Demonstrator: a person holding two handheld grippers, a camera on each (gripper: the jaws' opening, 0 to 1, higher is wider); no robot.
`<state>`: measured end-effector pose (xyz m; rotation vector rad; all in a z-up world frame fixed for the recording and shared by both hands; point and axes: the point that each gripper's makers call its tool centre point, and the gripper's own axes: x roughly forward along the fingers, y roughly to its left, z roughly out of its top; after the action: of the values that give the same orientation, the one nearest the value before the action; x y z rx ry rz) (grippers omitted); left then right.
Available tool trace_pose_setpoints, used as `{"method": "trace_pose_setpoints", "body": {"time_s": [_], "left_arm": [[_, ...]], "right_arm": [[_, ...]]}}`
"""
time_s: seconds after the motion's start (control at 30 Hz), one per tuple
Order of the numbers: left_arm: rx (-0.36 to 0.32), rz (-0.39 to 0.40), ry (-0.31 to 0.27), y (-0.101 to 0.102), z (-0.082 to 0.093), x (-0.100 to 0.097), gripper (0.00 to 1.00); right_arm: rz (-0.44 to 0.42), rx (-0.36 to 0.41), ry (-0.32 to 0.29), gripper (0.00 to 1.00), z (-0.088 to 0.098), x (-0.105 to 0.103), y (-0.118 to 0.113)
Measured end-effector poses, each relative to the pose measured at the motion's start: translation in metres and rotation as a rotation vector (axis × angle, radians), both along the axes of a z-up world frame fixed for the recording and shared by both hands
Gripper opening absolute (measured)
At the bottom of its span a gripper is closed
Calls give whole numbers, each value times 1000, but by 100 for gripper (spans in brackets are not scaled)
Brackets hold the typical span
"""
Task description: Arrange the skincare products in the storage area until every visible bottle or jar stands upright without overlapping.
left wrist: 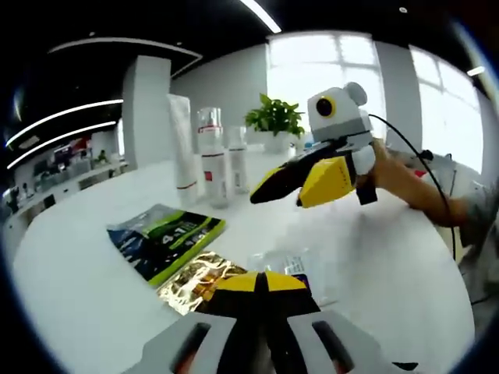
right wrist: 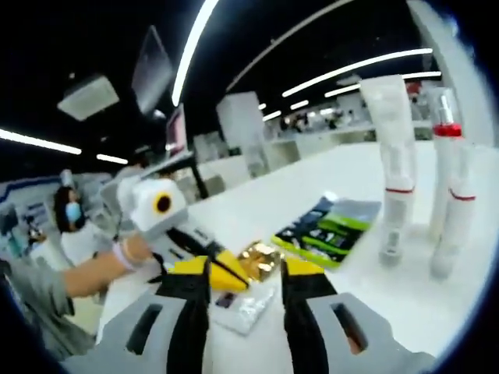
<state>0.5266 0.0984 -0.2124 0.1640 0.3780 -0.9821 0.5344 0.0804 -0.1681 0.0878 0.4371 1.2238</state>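
On your white table (left wrist: 374, 257): tall white tube (left wrist: 182, 148) and two clear red-banded bottles (left wrist: 210, 156) upright, green-black sachet (left wrist: 165, 238) and gold foil packet (left wrist: 195, 280) flat; left tool (left wrist: 261, 282) closed, right tool (right wrist: 245, 269) apart.

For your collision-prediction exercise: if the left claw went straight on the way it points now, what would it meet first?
Probably the clear packet lying flat on the table just past the shut left claw, with the gold sachet beside it. Depth is unclear; the right claw hangs further on, above that line.
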Motion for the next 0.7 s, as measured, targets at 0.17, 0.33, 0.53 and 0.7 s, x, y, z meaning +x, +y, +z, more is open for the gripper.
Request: {"method": "trace_pose_setpoints", "body": {"time_s": [0.17,0.33,0.53,0.7], "left_arm": [[-1,1,-3,-4,-3,-11,0],[-6,0,-1,-5,-4,-14,0],[-20,-1,9,-6,-5,-20,0],[-18,-3,7,-6,-4,-10,0]], "right_arm": [[38,-32,295,61,-19,-16,1],[-23,37,496,62,-11,-14,-10],[12,1,591,42,-23,-26,-18],[-12,-22,611,29,-31,-22,-22]]}}
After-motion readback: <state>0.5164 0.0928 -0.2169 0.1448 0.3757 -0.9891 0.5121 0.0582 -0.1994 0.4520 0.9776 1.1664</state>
